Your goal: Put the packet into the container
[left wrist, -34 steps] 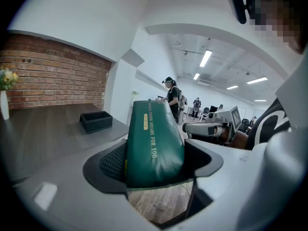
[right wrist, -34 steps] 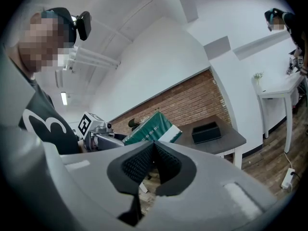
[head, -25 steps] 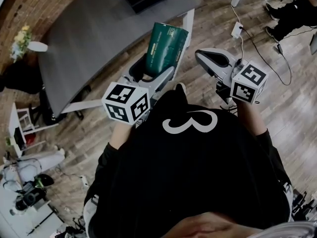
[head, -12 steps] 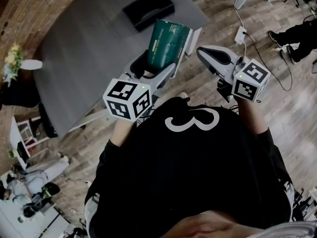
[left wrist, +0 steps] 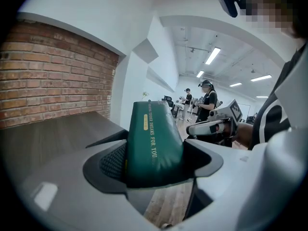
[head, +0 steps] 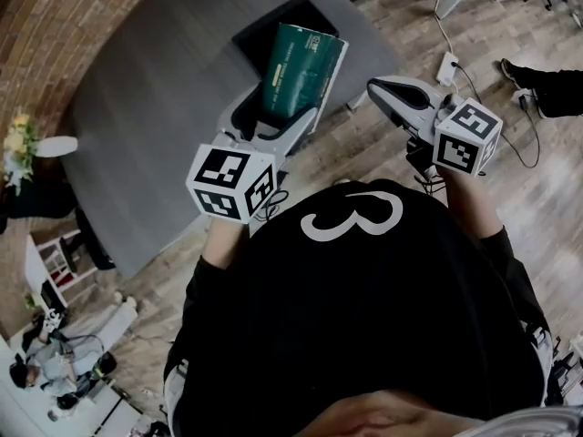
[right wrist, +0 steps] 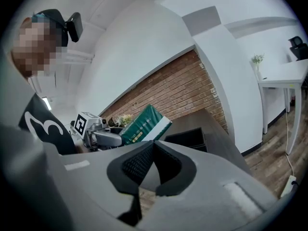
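A dark green packet (head: 296,71) with gold print stands up out of my left gripper (head: 273,121), whose jaws are shut on its lower end. In the left gripper view the green packet (left wrist: 153,138) fills the space between the jaws. A black open container (head: 278,27) sits on the grey table (head: 155,107), just beyond the packet's top. My right gripper (head: 387,89) is held to the right, over the wooden floor, jaws together and empty. The right gripper view shows the container (right wrist: 188,138) on the table and the packet (right wrist: 144,124) beside it.
A brick wall (head: 55,25) runs along the table's far side. A white vase of flowers (head: 32,144) stands at the table's left. A power strip and cable (head: 448,62) lie on the wooden floor at the right. Other people stand in the room's background.
The view has shifted so the table and container sit lower and nearer. The packet in my left gripper now overlaps the container's near edge. The right gripper keeps its place beside it.
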